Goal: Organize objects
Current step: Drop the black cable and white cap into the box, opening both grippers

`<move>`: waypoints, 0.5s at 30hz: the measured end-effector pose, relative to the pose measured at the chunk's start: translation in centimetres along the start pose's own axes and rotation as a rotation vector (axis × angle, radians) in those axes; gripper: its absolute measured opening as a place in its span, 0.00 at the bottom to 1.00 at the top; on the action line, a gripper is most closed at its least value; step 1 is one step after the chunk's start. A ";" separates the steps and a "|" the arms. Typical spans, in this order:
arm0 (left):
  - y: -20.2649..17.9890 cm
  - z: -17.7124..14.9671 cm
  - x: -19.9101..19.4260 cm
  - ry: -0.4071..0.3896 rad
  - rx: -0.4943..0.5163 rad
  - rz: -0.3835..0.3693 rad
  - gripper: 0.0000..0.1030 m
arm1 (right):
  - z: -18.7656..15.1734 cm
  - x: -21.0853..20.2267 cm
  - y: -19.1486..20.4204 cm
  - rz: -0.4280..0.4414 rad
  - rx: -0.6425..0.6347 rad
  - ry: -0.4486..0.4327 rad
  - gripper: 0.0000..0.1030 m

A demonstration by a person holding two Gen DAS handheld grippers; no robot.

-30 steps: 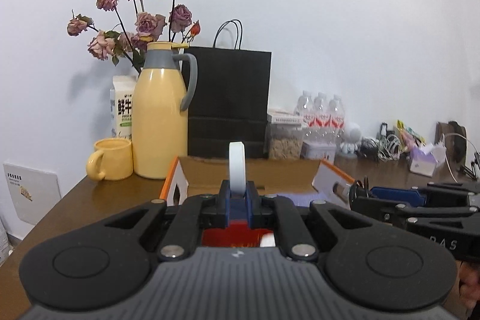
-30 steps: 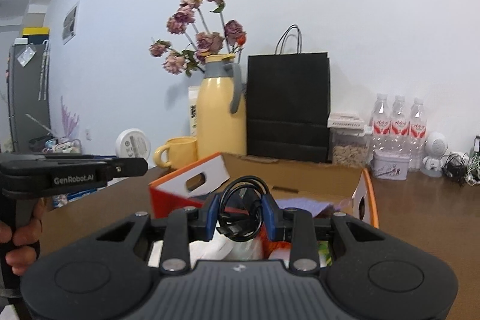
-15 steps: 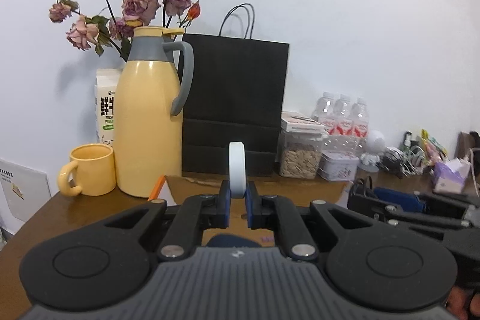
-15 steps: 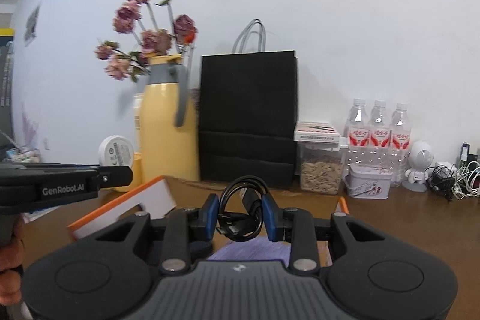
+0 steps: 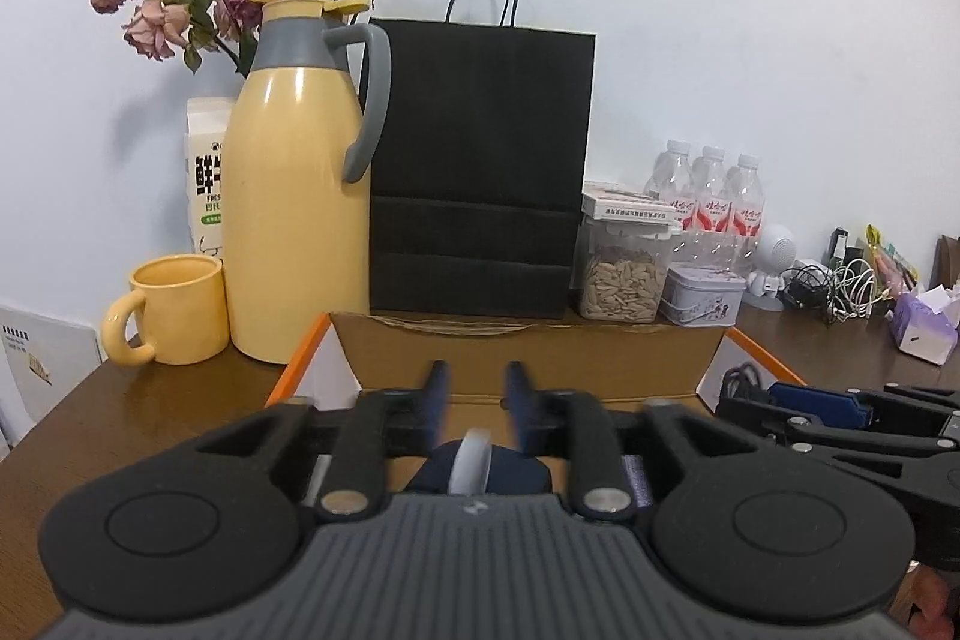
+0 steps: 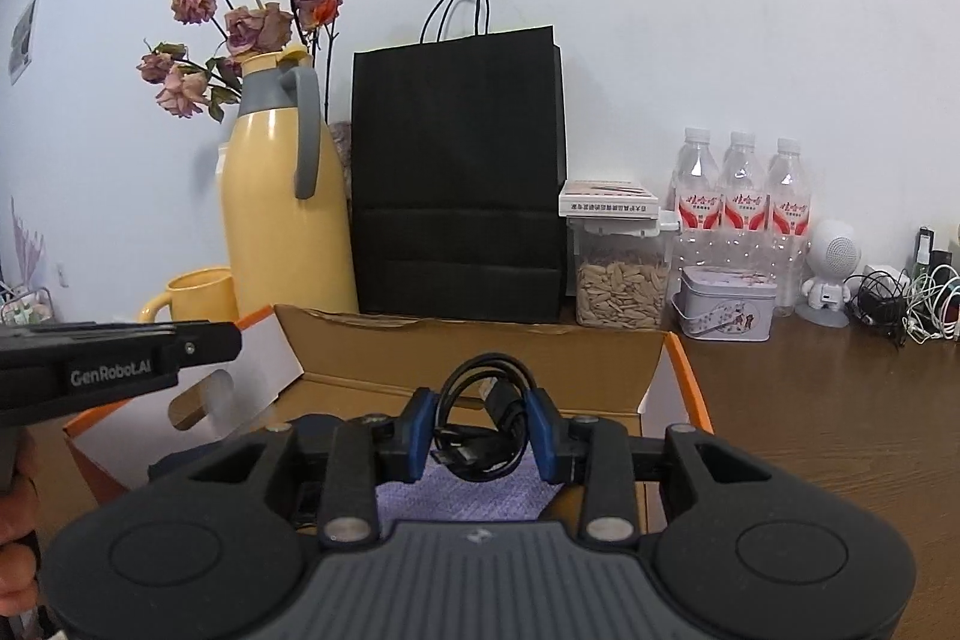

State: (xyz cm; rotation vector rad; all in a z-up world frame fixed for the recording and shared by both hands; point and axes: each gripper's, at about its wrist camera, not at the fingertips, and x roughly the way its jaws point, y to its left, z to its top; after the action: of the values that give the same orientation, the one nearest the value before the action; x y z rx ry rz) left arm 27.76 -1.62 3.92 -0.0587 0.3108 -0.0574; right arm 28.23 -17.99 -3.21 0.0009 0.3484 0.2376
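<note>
1. My left fingers have just been opening; the white tape roll sits loose below them inside the cardboard box.
2. My right fingers, slightly spread, have just been opening a little yet grip the coiled black cable above the box's open middle.

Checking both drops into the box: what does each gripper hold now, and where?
Left gripper holds nothing; its jaws have just opened, releasing the tape roll. Right gripper pinches the coiled black cable by its sides.
</note>
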 end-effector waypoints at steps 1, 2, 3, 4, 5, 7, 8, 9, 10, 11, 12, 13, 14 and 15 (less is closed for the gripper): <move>-0.1 -0.1 -0.2 -0.011 0.000 0.011 0.72 | 0.0 -0.1 0.0 0.000 0.004 -0.002 0.38; -0.2 -0.1 -0.5 -0.024 0.005 0.027 0.82 | 0.0 -0.3 0.0 -0.002 0.006 -0.005 0.43; -0.4 -0.2 -0.7 -0.044 0.010 0.048 1.00 | 0.0 -0.5 -0.1 -0.006 0.007 -0.008 0.62; -0.5 -0.3 -1.1 -0.070 0.011 0.068 1.00 | 0.1 -0.7 -0.2 -0.010 0.010 -0.014 0.85; -0.6 -0.3 -1.3 -0.086 0.011 0.074 1.00 | 0.1 -0.9 -0.2 -0.014 0.014 -0.022 0.94; -0.6 -0.2 -1.5 -0.080 0.004 0.062 1.00 | 0.2 -1.4 -0.2 -0.021 0.012 -0.038 1.00; -0.6 -0.2 -1.5 -0.078 0.000 0.060 1.00 | 0.3 -1.6 -0.2 -0.024 0.010 -0.037 1.00; -0.6 -0.2 -1.6 -0.079 0.000 0.062 1.00 | 0.3 -1.7 -0.1 -0.026 0.008 -0.038 1.00; -0.6 -0.1 -1.6 -0.078 0.000 0.065 1.00 | 0.3 -1.8 0.0 -0.026 0.005 -0.039 1.00; -0.6 -0.1 -1.6 -0.077 -0.001 0.068 1.00 | 0.3 -1.9 0.1 -0.024 0.001 -0.039 1.00; -0.6 -0.1 -1.6 -0.076 -0.003 0.069 1.00 | 0.2 -2.0 0.2 -0.023 -0.002 -0.040 1.00; -0.5 -0.1 -1.6 -0.076 -0.005 0.069 1.00 | 0.3 -2.1 0.3 -0.023 -0.005 -0.042 1.00; -0.5 -0.1 -1.7 -0.075 -0.007 0.071 1.00 | 0.3 -2.2 0.3 -0.023 -0.008 -0.043 1.00; -0.5 -0.2 -1.7 -0.076 -0.008 0.072 1.00 | 0.3 -2.3 0.4 -0.025 -0.011 -0.045 1.00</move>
State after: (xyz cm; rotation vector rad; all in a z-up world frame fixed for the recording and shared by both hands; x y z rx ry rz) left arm 26.09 -1.98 4.30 -0.0577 0.2375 0.0177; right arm 26.17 -18.11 -2.14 -0.0086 0.3027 0.2141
